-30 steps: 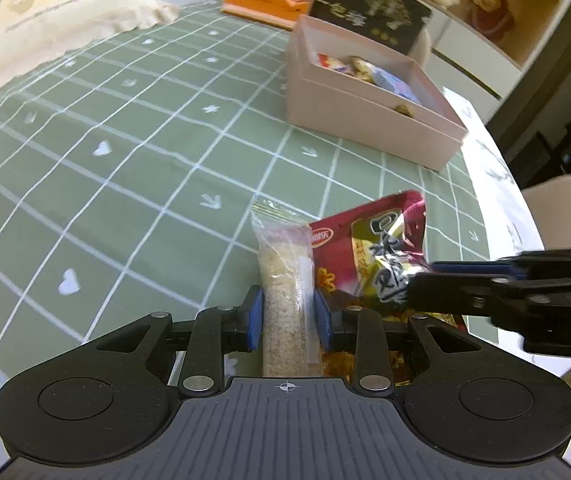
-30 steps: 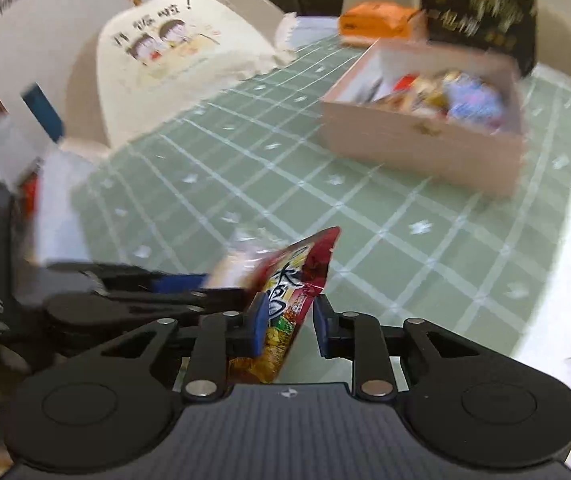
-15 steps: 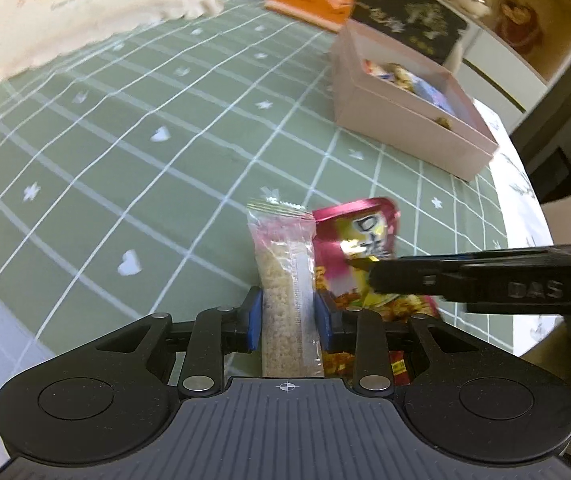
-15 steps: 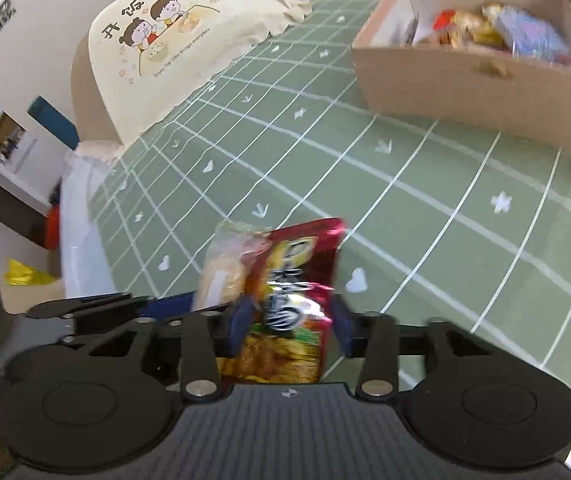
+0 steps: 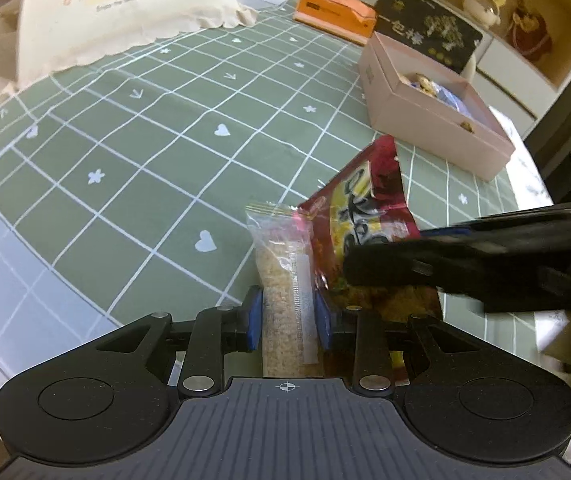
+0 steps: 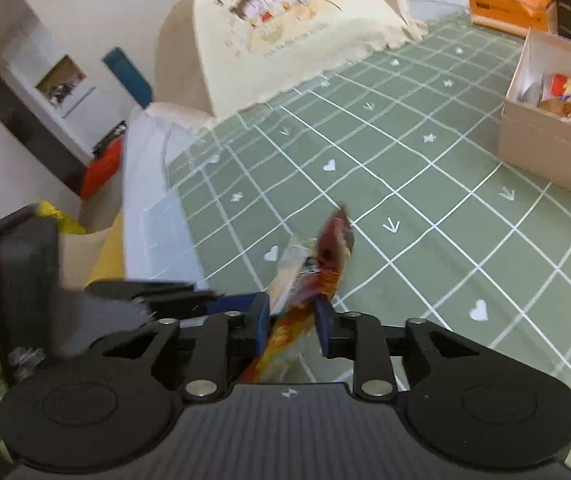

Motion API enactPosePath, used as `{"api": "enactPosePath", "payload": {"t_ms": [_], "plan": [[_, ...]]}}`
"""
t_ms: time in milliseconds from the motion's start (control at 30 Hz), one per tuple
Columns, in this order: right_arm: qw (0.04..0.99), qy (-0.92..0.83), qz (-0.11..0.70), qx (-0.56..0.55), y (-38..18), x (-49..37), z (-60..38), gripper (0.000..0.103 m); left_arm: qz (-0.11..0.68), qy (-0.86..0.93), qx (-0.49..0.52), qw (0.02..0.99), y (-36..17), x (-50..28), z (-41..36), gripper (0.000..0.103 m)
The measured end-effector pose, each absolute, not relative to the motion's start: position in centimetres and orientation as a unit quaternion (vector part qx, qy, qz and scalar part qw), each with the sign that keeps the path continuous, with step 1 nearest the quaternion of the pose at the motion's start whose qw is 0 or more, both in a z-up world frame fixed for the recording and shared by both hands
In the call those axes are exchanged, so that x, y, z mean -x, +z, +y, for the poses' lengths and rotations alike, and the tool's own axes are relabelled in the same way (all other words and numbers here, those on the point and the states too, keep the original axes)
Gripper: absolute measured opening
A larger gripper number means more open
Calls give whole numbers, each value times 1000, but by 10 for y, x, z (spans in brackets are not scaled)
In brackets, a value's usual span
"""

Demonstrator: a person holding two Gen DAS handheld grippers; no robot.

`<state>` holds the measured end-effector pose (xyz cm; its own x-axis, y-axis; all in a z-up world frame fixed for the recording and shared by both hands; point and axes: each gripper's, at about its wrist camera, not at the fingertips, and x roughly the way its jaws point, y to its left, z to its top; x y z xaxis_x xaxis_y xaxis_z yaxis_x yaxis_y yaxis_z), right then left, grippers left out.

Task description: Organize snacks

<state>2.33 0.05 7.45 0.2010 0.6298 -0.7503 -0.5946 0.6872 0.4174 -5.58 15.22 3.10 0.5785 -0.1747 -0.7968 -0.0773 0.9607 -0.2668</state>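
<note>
My left gripper (image 5: 288,314) is shut on a clear packet of beige grain snack (image 5: 283,276) and holds it above the table's near edge. My right gripper (image 6: 290,322) is shut on a red and yellow snack bag (image 6: 321,268), turned edge-on in its own view. The bag (image 5: 365,216) shows face-on in the left wrist view, right beside the clear packet, with the right gripper's black fingers (image 5: 465,256) crossing it. The left gripper's fingers (image 6: 157,296) show in the right wrist view, to the left. A pink open box (image 5: 425,118) holding several wrapped snacks stands far right.
The table has a green checked cloth (image 5: 165,152). A cream cushioned chair back (image 5: 117,4) stands at the far left edge. An orange box (image 5: 335,14) and a black box lid (image 5: 425,26) lie behind the pink box (image 6: 545,140). Shelves stand beyond.
Both grippers have swung left with their packets still held. The red bag has turned edge-on in the right wrist view. The pink box now sits farther right.
</note>
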Motion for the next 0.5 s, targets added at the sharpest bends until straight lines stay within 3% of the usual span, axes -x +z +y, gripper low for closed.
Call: {"api": "enactPosePath", "payload": {"t_ms": [133, 233, 500], "plan": [[768, 361, 528, -34, 50, -50, 11, 30, 461, -21, 129, 878, 33, 59, 148, 33], [751, 344, 562, -54, 40, -60, -3, 22, 466, -14, 104, 879, 34, 57, 140, 33], [793, 292, 532, -55, 98, -50, -88, 18, 476, 8, 63, 877, 35, 50, 123, 34]]}}
